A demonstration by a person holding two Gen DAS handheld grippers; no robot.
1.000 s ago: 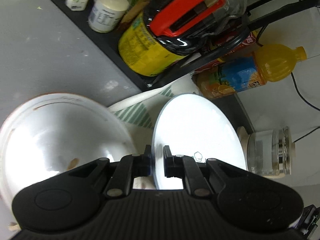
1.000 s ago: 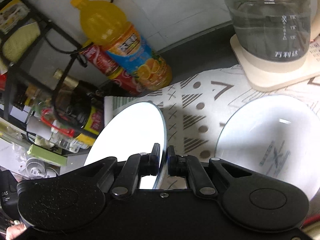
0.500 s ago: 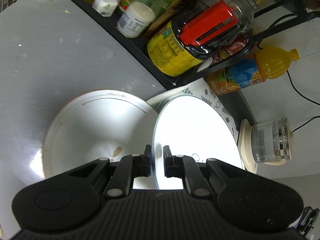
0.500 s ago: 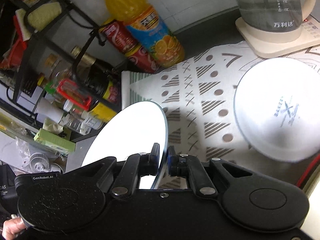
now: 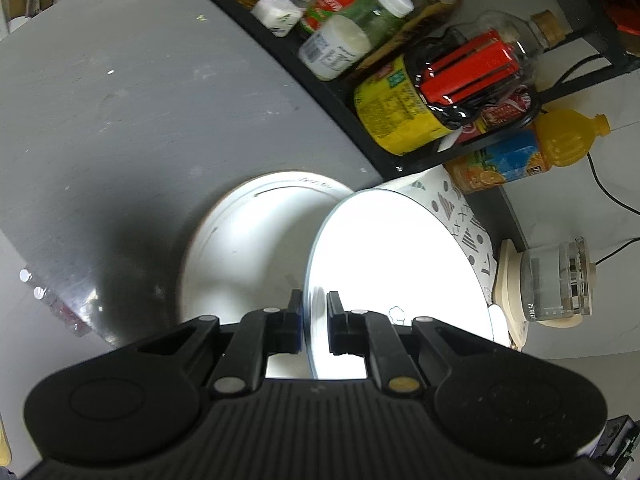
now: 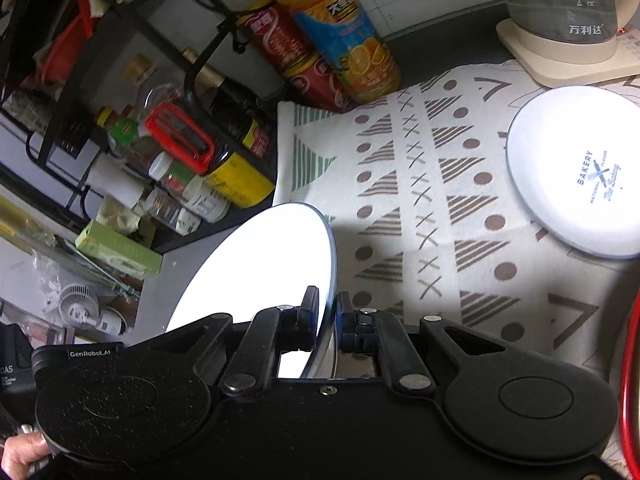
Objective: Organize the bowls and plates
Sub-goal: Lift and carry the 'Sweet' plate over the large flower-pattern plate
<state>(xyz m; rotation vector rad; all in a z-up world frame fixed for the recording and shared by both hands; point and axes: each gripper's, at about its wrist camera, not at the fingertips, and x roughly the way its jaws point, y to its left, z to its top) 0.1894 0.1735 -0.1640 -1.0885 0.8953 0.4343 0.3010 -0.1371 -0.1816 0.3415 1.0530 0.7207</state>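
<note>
The left gripper (image 5: 313, 322) is clamping the rim of a small white plate (image 5: 396, 264), holding it on edge above the large plate (image 5: 248, 248) at 10 o'clock. The right gripper (image 6: 329, 320) is gripping a plate (image 6: 256, 264) likewise; a bowl (image 6: 576, 172) is sitting at 2 o'clock. Risk: edge-only grips may be letting plates pivot and slip.

Juice bottle (image 6: 340, 28), kettle (image 6: 568, 8), patterned mat (image 6: 420, 184).

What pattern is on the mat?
White mat with brown striped triangles, dots and crosses; clearest in the right wrist view.
</note>
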